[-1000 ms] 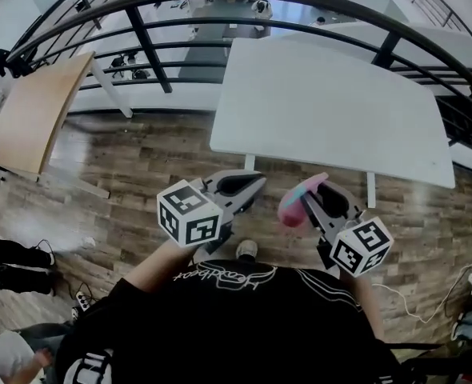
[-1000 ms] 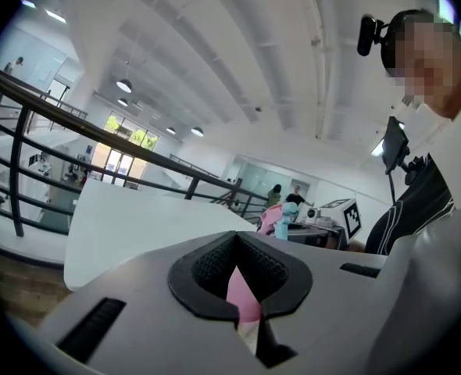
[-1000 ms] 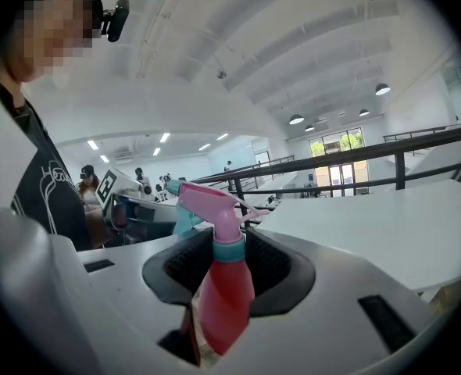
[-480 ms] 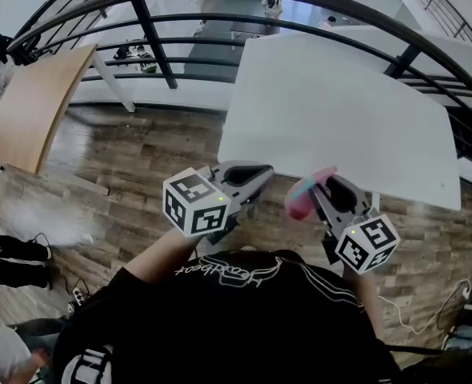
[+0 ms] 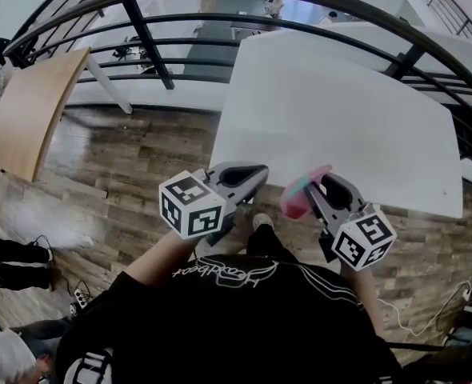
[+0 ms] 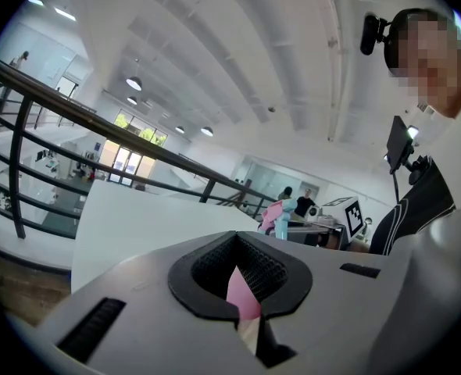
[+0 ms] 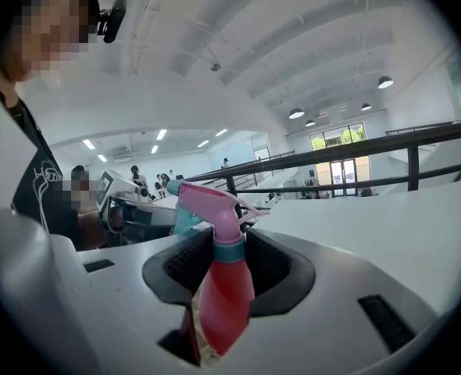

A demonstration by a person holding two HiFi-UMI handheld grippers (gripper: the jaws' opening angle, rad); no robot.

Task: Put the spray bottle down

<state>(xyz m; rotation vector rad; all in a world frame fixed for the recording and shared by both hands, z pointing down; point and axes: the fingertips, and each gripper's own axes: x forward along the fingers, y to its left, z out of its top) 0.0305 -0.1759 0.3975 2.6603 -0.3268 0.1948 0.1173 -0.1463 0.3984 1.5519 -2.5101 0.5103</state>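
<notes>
White table (image 5: 340, 110) ahead — right gripper (image 5: 318, 186) fingers pinch spray bottle (image 7: 219, 287), left gripper (image 5: 250, 174) fingers nip a pink sliver (image 6: 241, 294)

The white table (image 5: 340, 110) has its whole top bare, so there is open room to come down anywhere on it. Its near edge lies just ahead of both tools. The right gripper (image 5: 318, 181) has its jaws filled by the spray bottle (image 5: 296, 200), and the left gripper (image 5: 258, 172) is pinched on a thin pink sliver (image 6: 238, 291). A clear gap runs between the two. Past the table's far side the black railing (image 5: 151, 50) bars the way. A wooden table (image 5: 32, 110) stands well off to the left, with open floor (image 5: 140, 158) between.
</notes>
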